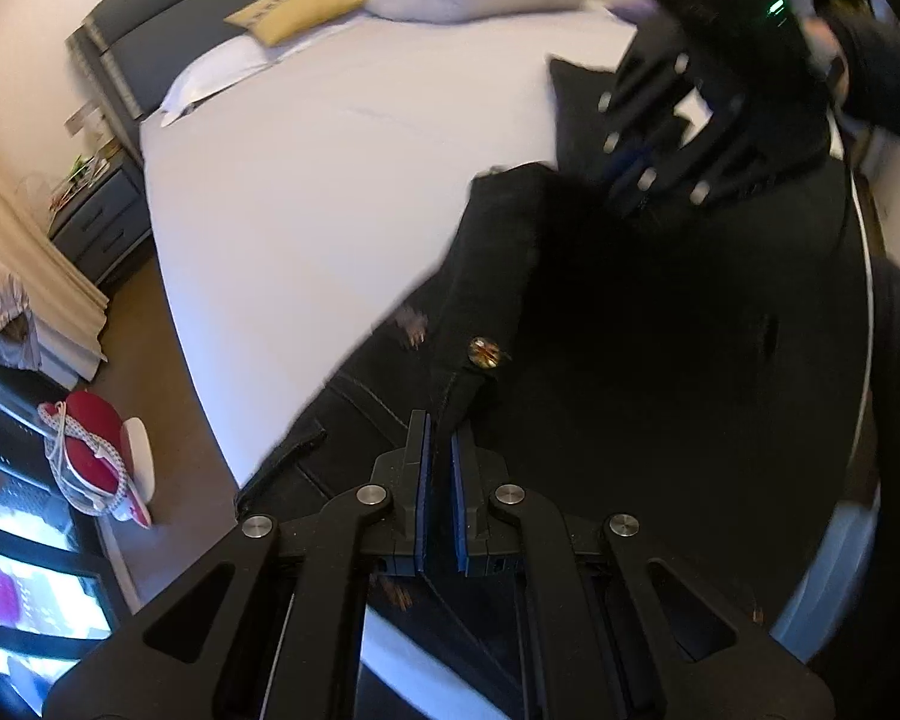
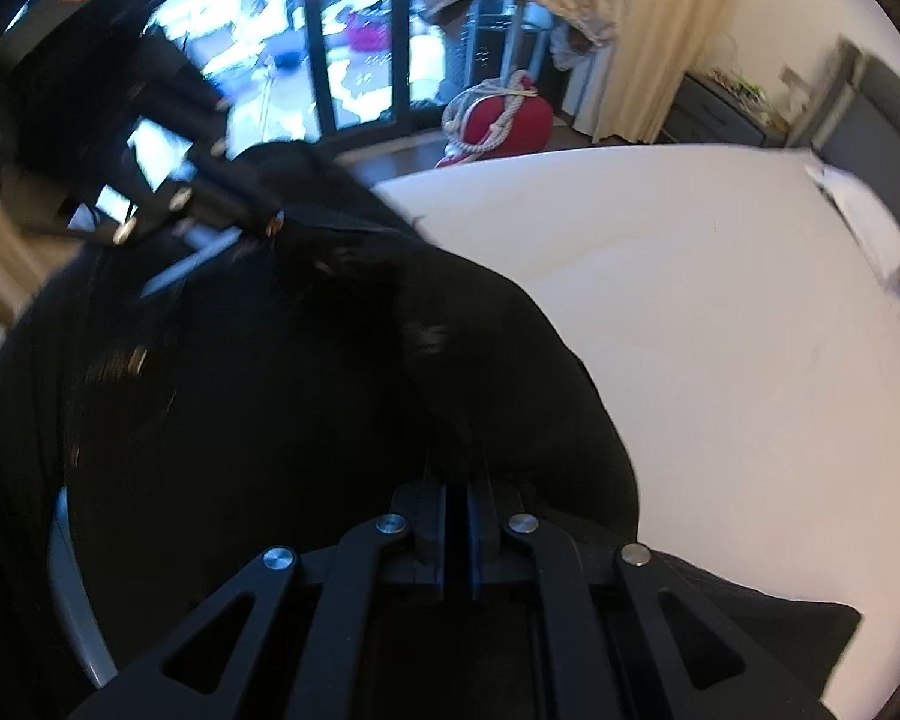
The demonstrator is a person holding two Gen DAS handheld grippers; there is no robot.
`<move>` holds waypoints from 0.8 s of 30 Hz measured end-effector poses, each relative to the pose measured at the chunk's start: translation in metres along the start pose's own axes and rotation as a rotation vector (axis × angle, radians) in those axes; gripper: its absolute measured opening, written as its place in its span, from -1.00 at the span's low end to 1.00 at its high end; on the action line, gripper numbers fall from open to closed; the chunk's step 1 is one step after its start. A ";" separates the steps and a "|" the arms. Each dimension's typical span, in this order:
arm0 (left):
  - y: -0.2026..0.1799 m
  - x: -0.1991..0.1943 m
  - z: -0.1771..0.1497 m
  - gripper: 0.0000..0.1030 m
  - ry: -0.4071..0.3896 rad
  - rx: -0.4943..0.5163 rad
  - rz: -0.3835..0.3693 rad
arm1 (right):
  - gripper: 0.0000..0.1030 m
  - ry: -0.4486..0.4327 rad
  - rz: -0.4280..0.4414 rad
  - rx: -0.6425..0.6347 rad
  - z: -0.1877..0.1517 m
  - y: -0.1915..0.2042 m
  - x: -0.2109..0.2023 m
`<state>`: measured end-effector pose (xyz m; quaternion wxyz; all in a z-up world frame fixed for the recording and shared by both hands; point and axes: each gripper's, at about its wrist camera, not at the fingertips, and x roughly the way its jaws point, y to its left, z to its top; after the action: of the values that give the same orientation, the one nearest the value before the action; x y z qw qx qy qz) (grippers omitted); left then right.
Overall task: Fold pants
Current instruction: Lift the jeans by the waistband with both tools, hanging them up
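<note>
Black pants [image 1: 630, 312] gripped at the near edge of the white bed [image 1: 342, 138].

We see both grippers angled steeply down: the left gripper [image 1: 441, 438] pinches the waistband edge beside the brass button [image 1: 486, 353], and the right gripper [image 2: 457, 474] is clamped on a fabric ridge. Open mattress lies beyond (floor strip and red shoe [image 1: 93, 450] show clearest in the left view).

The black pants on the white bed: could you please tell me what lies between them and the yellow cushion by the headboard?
Only bare white bed sheet lies between the black pants and the yellow cushion, as the left wrist view shows.
</note>
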<state>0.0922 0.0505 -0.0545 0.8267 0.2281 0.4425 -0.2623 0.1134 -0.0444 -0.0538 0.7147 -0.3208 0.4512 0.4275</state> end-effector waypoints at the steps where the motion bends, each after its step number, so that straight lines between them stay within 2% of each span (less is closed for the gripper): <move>1: -0.008 -0.001 -0.008 -0.90 0.018 0.016 -0.002 | -0.87 0.008 -0.011 -0.023 -0.009 0.007 -0.005; 5: -0.044 -0.009 -0.034 -0.90 0.064 0.065 -0.035 | -0.87 0.060 -0.075 -0.144 -0.043 0.057 -0.010; 8: -0.080 -0.016 -0.050 -0.90 0.096 0.138 -0.045 | -0.87 0.092 -0.125 -0.221 -0.063 0.093 -0.011; 11: -0.109 -0.021 -0.061 -0.90 0.109 0.171 -0.066 | -0.87 0.140 -0.212 -0.357 -0.082 0.127 -0.011; 14: -0.130 -0.027 -0.070 -0.90 0.116 0.200 -0.079 | -0.87 0.170 -0.242 -0.439 -0.094 0.151 -0.011; 21: -0.163 -0.039 -0.090 -0.90 0.127 0.260 -0.084 | -0.87 0.196 -0.279 -0.489 -0.109 0.182 -0.008; 24: -0.169 -0.036 -0.088 -0.90 0.131 0.273 -0.085 | -0.87 0.201 -0.314 -0.494 -0.111 0.189 -0.010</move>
<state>-0.0857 -0.0156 -0.0922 0.7454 0.3363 0.4650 -0.3392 -0.0997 -0.0603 -0.1016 0.6243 -0.5911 0.3470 0.3748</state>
